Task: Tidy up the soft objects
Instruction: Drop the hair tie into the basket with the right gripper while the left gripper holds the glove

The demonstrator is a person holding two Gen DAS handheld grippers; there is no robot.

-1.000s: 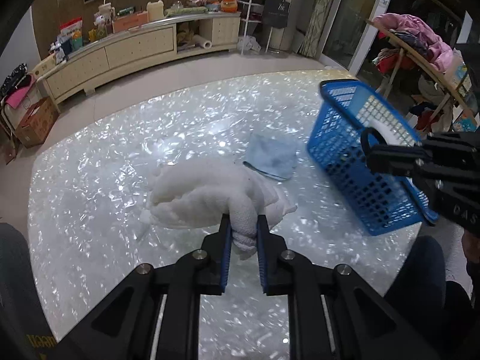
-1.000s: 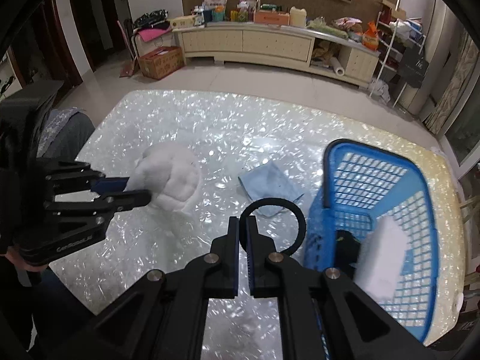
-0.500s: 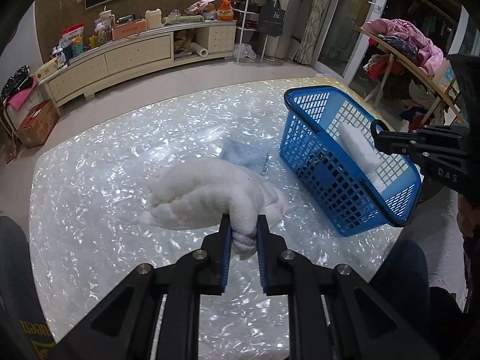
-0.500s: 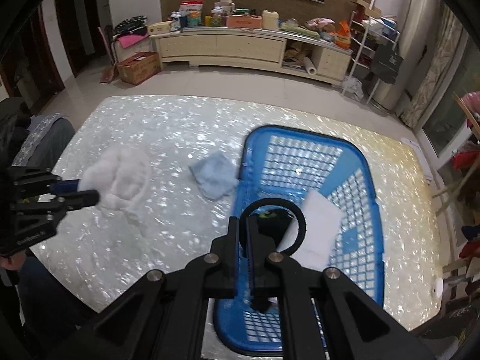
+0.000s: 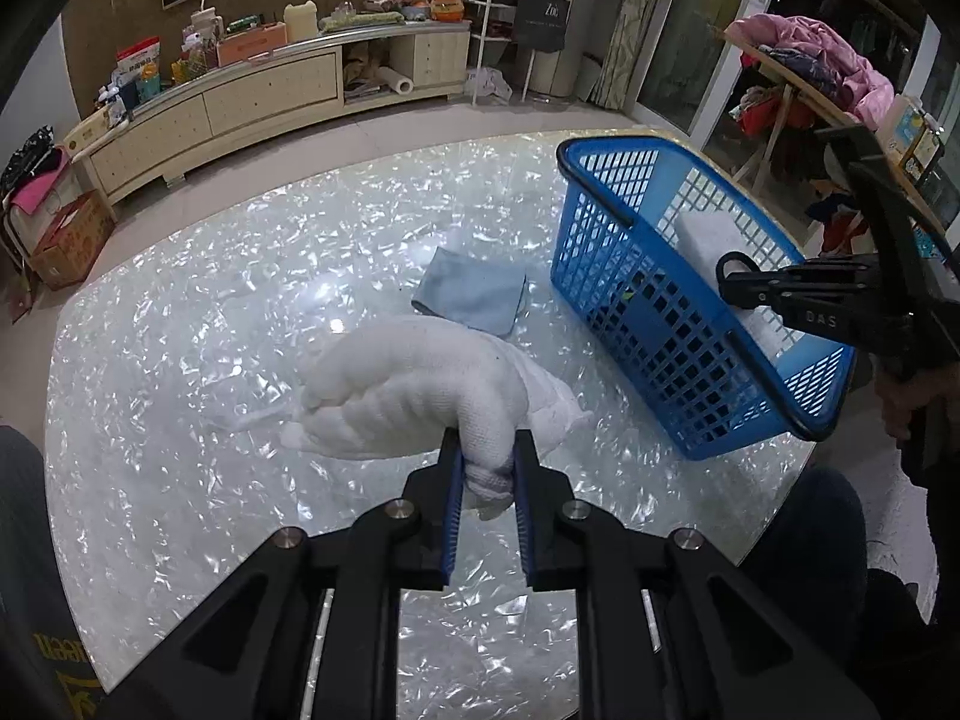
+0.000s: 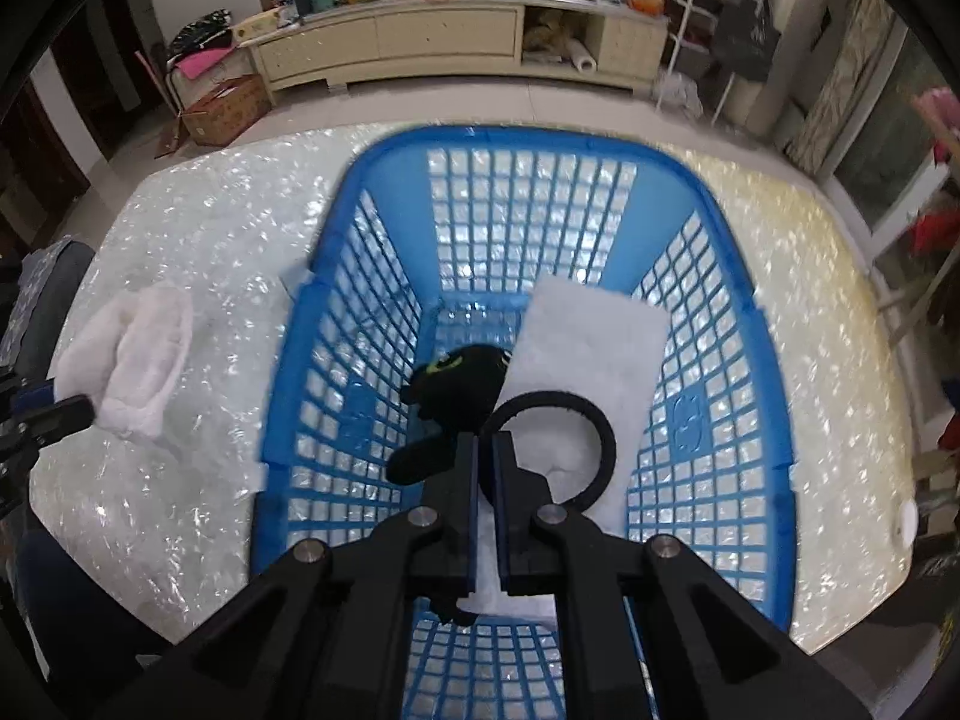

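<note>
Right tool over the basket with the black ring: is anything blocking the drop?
Nothing visible does. The right tool holds the black ring above the open blue basket; below lie a white pad and a black soft item.

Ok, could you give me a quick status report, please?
Left tongs shut on white towel. Right tongs shut on black hair tie, over blue basket. Nothing in the way.

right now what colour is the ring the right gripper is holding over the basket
Black. The ring shows best in the right wrist view, pinched by the right gripper above the blue basket.
</note>
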